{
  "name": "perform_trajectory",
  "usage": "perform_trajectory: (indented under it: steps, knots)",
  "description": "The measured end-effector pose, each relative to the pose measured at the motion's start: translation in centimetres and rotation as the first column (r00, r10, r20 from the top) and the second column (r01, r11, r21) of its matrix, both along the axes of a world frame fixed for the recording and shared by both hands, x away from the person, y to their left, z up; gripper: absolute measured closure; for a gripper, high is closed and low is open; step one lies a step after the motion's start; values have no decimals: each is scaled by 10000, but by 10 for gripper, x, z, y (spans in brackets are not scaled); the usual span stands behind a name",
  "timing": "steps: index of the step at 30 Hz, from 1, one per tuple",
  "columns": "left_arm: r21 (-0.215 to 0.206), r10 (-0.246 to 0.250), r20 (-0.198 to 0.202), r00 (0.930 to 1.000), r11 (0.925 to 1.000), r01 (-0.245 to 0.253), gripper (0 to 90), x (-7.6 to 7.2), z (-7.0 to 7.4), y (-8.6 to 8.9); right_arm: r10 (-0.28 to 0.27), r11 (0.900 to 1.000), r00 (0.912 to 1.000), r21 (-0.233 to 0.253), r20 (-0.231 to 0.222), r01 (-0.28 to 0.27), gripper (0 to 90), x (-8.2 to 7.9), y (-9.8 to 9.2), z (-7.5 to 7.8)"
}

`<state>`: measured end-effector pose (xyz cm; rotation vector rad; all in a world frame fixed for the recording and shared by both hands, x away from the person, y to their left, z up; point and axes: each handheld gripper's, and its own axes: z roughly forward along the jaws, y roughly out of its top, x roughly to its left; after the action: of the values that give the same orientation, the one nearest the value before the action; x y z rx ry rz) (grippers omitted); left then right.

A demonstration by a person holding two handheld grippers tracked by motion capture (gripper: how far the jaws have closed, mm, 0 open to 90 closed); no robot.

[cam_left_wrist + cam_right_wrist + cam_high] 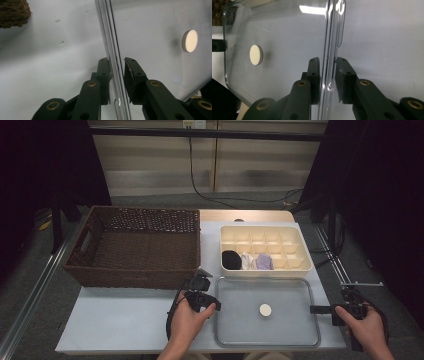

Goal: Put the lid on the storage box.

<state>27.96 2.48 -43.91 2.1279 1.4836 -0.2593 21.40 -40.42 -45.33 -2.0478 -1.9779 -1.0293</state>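
From the high view, I have the clear lid (280,327) lying flat on the table's near side, its long axis running left to right, in front of the cream divided box (305,265) and beside the wicker basket (135,270). My left gripper (212,306) meets its left short edge, my right gripper (314,309) its right one.

In the left gripper view, my jaws straddle the lid's rim, slightly spread, the round white knob (190,41) beyond.

In the right gripper view, the jaws bracket the opposite rim near its tab, not clearly pinching. I judge a level two-handed lift comes next.
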Motion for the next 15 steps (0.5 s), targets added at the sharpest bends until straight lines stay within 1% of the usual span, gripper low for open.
perform_trajectory:
  steps: [1, 4, 6, 7, 9, 11, 13, 15]
  knots:
    - [-191, 0, 94, 10000, 9998, 1, 757, -2, 3, 2, 6, 10000, 10000, -39, 60, -6, 769, -2, -1, 1]
    - [-372, 73, 404, 9992, 9993, -58, 769, -3, 11, 5, -90, 9999, 9995, 123, 303, 87, 782, -4, -1, 5]
    - [-582, 178, 461, 9988, 9982, -151, 783, -3, 15, 7, -173, 9996, 9984, 219, 538, 161, 787, -5, -2, 7]
    - [-626, 90, 600, 9982, 9980, -52, 791, -2, 18, 9, -192, 9996, 9984, 239, 528, 180, 790, -6, -2, 9]
    - [-544, 85, 761, 9971, 9985, -44, 793, -1, 22, 10, -185, 9994, 9969, 293, 766, 163, 795, -6, -2, 12]
    - [-613, 38, 845, 9964, 9981, 14, 794, 0, 25, 12, -172, 9997, 9962, 189, 857, 157, 795, -5, 0, 16]
    - [-781, 101, 976, 9952, 9969, -25, 795, 0, 27, 15, -130, 9999, 9956, 114, 927, 120, 794, -3, 2, 18]
    - [-901, 143, 1065, 9942, 9959, -47, 796, 0, 31, 16, -113, 9998, 9950, 188, 991, 95, 794, -3, 2, 20]
